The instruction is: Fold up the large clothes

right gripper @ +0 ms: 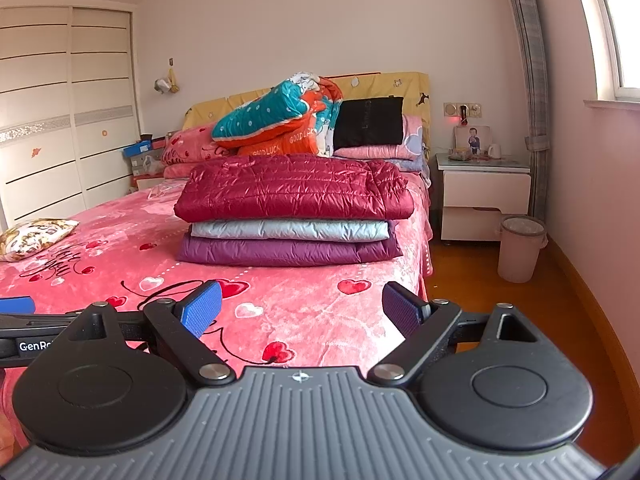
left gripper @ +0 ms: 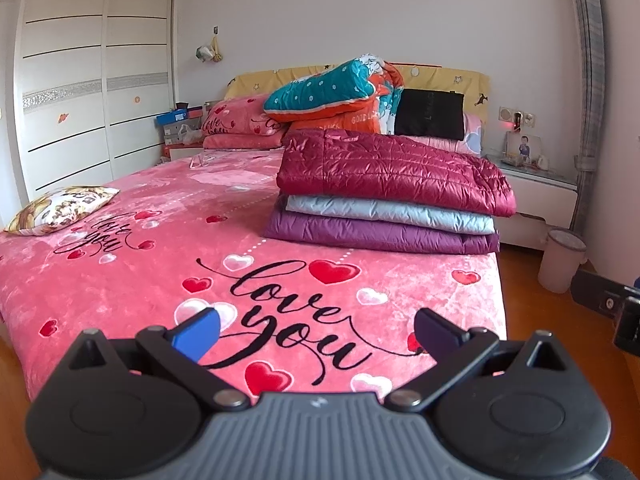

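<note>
While both tools hang low at the bottom of their frames, nothing is gripped: the left hand-held gripper (left gripper: 316, 330) has its jaws spread wide over the pink bed (left gripper: 120, 280), and the right hand-held gripper (right gripper: 302, 312) is just as wide, empty between its blue pads. Centre of the frame, there's the stack: a crimson quilted jacket (right gripper: 292, 188) folded on top, a pale blue jacket (right gripper: 288, 230) under it, a purple jacket (right gripper: 288, 252) at the base, all lying flat on the bedspread, well apart from both grippers. Behind the stack, toward the headboard, a teal and orange quilt (right gripper: 280, 116) is heaped on the pillows beside a black cushion (right gripper: 368, 122). At the left edge, a small patterned pillow (left gripper: 60, 210) rests on the bed. On the right side, a pinkish waste bin (right gripper: 520, 248) stands on the wooden floor just beside the white nightstand (right gripper: 480, 196); its inside cannot be seen. Upper left, a white wardrobe (left gripper: 96, 80) stands shut.
</note>
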